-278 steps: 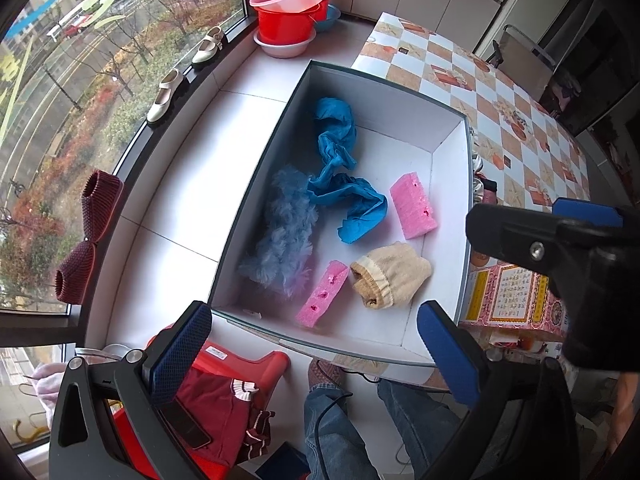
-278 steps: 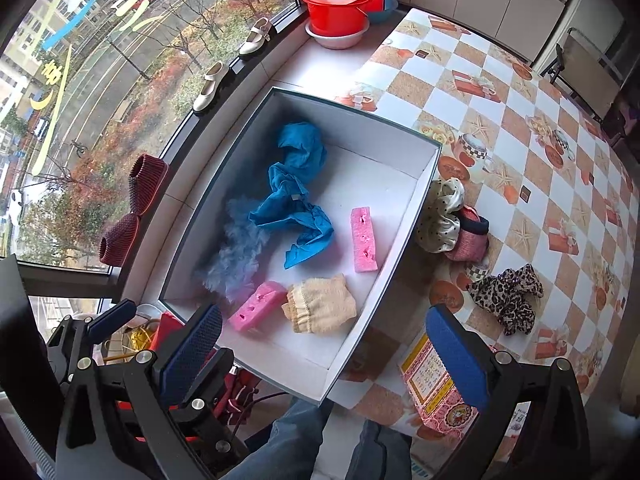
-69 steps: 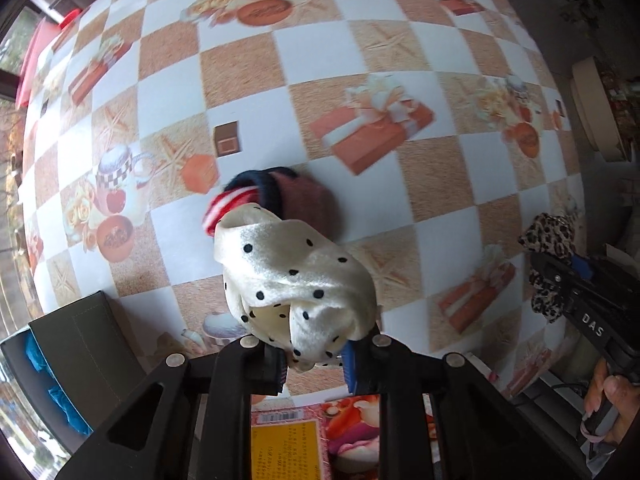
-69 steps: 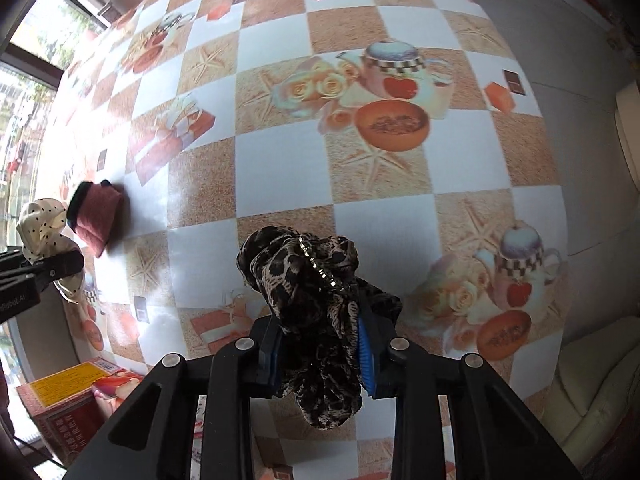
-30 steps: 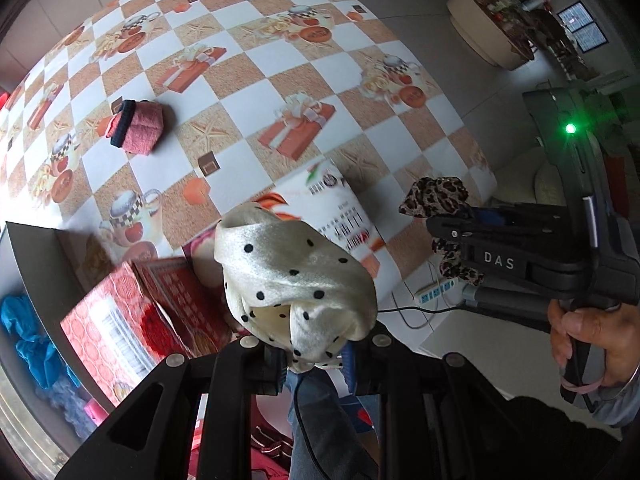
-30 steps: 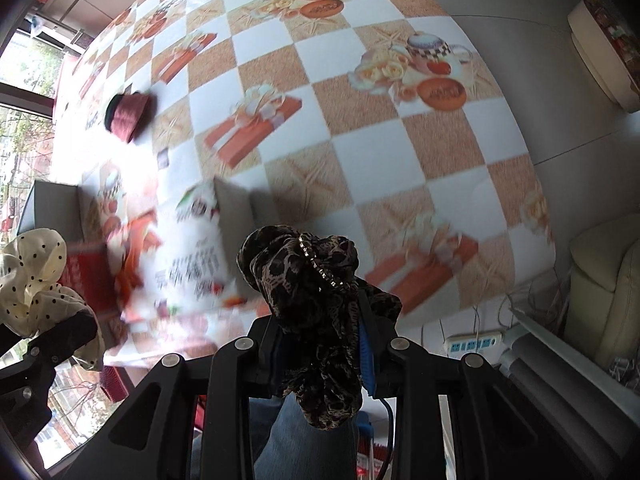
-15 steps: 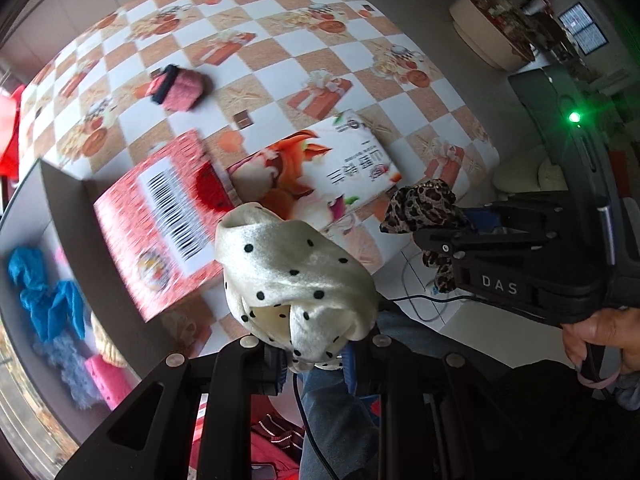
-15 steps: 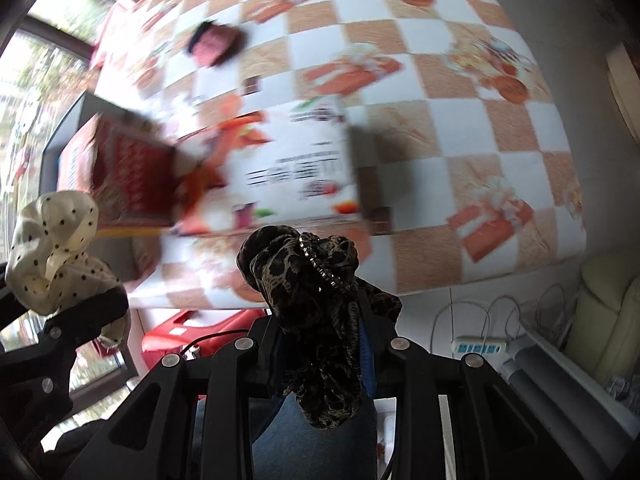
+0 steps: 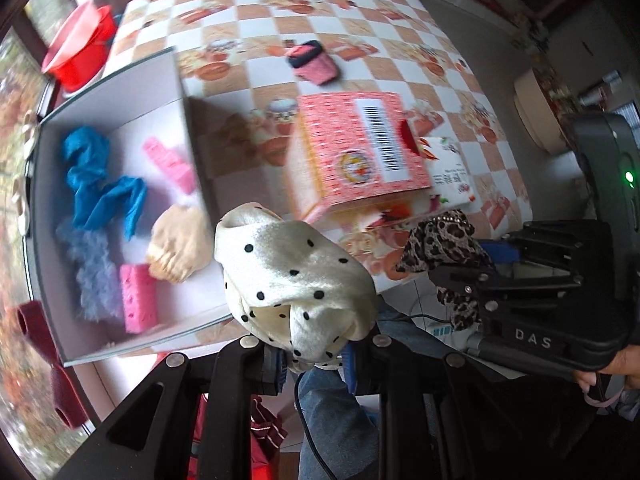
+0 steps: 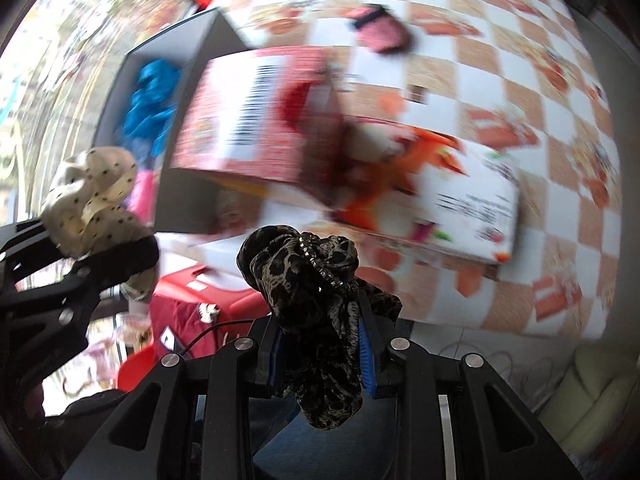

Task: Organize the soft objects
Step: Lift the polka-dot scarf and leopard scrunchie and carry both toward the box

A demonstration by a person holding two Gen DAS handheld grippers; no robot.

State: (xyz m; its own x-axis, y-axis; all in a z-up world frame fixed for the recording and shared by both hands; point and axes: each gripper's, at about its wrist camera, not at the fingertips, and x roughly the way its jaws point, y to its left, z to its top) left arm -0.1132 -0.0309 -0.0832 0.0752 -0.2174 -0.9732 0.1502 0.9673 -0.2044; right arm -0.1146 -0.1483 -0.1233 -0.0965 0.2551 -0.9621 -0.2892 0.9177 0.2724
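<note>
My left gripper [image 9: 314, 360] is shut on a cream polka-dot scrunchie [image 9: 292, 276], held in the air near the front right corner of the white box [image 9: 176, 312]; it also shows in the right wrist view [image 10: 92, 204]. My right gripper [image 10: 322, 340] is shut on a leopard-print scrunchie [image 10: 308, 280], also seen at the right of the left wrist view [image 9: 440, 244]. The box holds blue cloth [image 9: 100, 184], a fluffy lilac piece [image 9: 94, 272], pink sponges [image 9: 138, 304] and a beige sock [image 9: 180, 244]. A pink and navy sock [image 9: 314, 62] lies on the checkered table [image 9: 360, 16].
A red printed carton [image 9: 360, 156] lies on a white packet [image 9: 448, 176] at the table's front edge, right of the box. Red basins [image 9: 76, 52] stand at the far left. A red stool [image 10: 188, 304] and my legs are below.
Both grippers have swung left toward the box, each still holding its scrunchie. The box now fills the left of the left wrist view.
</note>
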